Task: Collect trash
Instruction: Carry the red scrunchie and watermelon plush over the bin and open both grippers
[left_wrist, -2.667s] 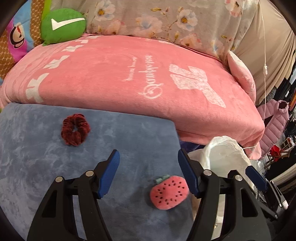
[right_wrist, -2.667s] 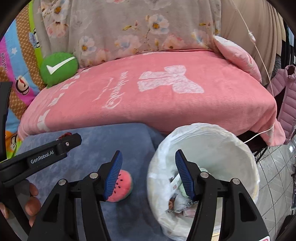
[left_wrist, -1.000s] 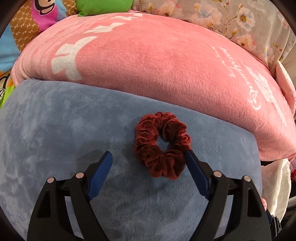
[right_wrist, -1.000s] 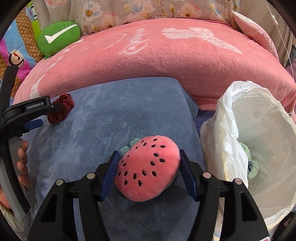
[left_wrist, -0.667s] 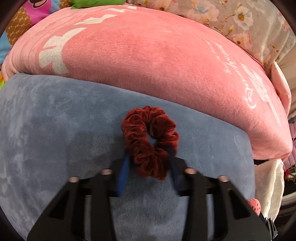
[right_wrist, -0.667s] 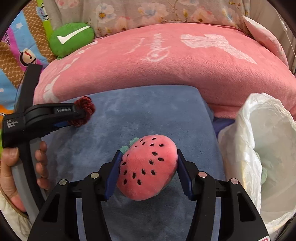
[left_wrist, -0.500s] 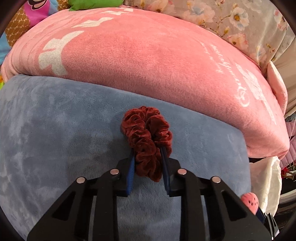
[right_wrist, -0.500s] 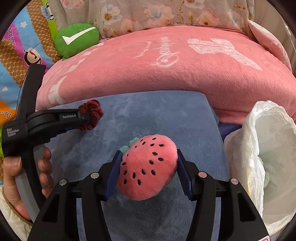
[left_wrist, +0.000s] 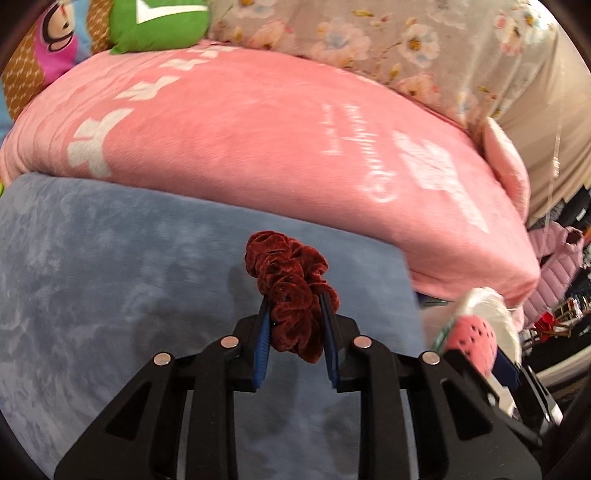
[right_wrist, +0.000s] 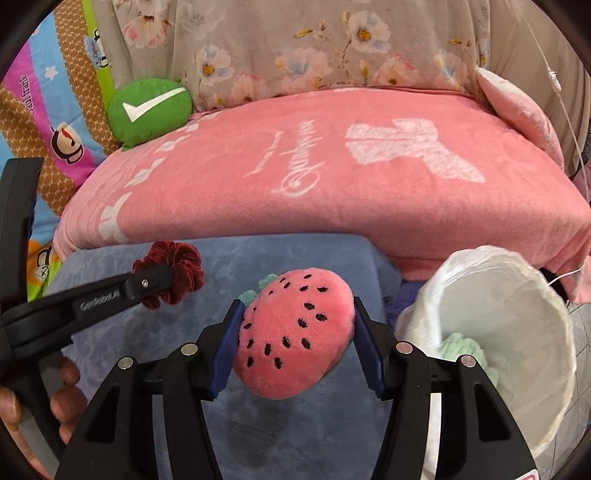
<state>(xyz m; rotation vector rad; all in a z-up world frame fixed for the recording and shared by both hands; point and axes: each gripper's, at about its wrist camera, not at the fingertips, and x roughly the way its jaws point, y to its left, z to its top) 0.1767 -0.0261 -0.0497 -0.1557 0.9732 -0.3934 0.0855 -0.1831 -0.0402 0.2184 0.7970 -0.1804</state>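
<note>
My left gripper (left_wrist: 293, 310) is shut on a dark red velvet scrunchie (left_wrist: 291, 288) and holds it above the blue plush cushion (left_wrist: 110, 295). The scrunchie also shows in the right wrist view (right_wrist: 181, 266), pinched in the left gripper. My right gripper (right_wrist: 295, 317) is shut on a pink strawberry plush (right_wrist: 291, 332), held above the cushion (right_wrist: 295, 435). The plush also shows at the right edge of the left wrist view (left_wrist: 471, 339). A bin lined with a white bag (right_wrist: 517, 332) stands just right of the plush, with a pale green item (right_wrist: 463, 350) inside.
A folded pink blanket (right_wrist: 332, 177) lies behind the cushion. A green check-mark cushion (right_wrist: 149, 107) and a floral fabric (right_wrist: 314, 51) are at the back. A cartoon-print blanket (right_wrist: 48, 110) is at the left. A white cord (right_wrist: 565, 103) hangs at the right.
My left gripper has shut on the scrunchie and raised it off the cushion. My right gripper has shut on the strawberry plush and lifted it; both have shifted toward the bin.
</note>
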